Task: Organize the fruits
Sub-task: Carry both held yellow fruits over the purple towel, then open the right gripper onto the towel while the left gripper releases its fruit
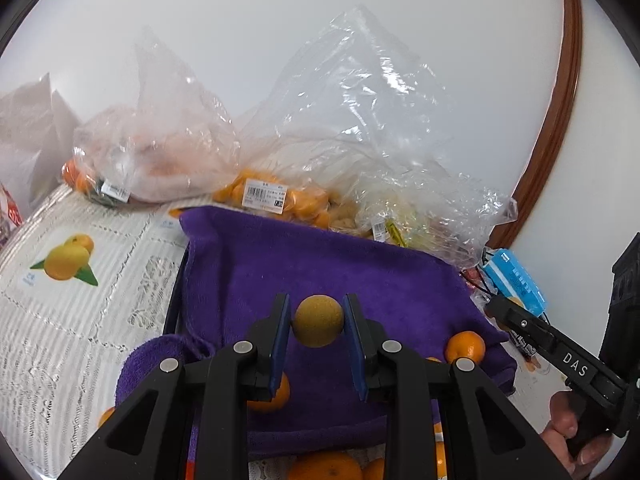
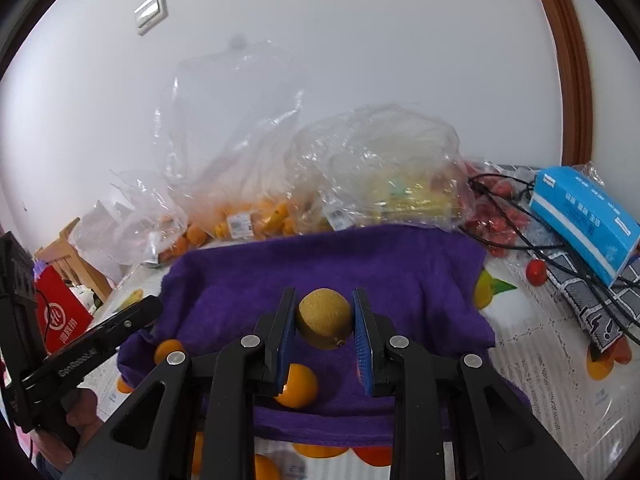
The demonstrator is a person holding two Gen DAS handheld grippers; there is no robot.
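Note:
My left gripper (image 1: 317, 320) is shut on a round yellow-brown fruit (image 1: 318, 322), held above a purple towel (image 1: 340, 272). My right gripper (image 2: 325, 320) is shut on a second yellow-brown fruit (image 2: 326, 316) over the same purple towel (image 2: 360, 264). Loose oranges lie on the towel: one (image 1: 465, 346) at its right edge, one (image 1: 276, 394) under the left fingers, one (image 2: 298, 386) below the right gripper's left finger. Each gripper's black body shows at the edge of the other's view, with a hand on its grip.
Clear plastic bags of oranges (image 1: 276, 196) and yellow fruit (image 2: 412, 196) crowd the table's back by the white wall. A blue tissue box (image 2: 580, 216), black cables and small red fruits (image 2: 496, 216) lie at the right. A red bag (image 2: 60, 316) stands left. More oranges (image 1: 324, 468) lie near the front.

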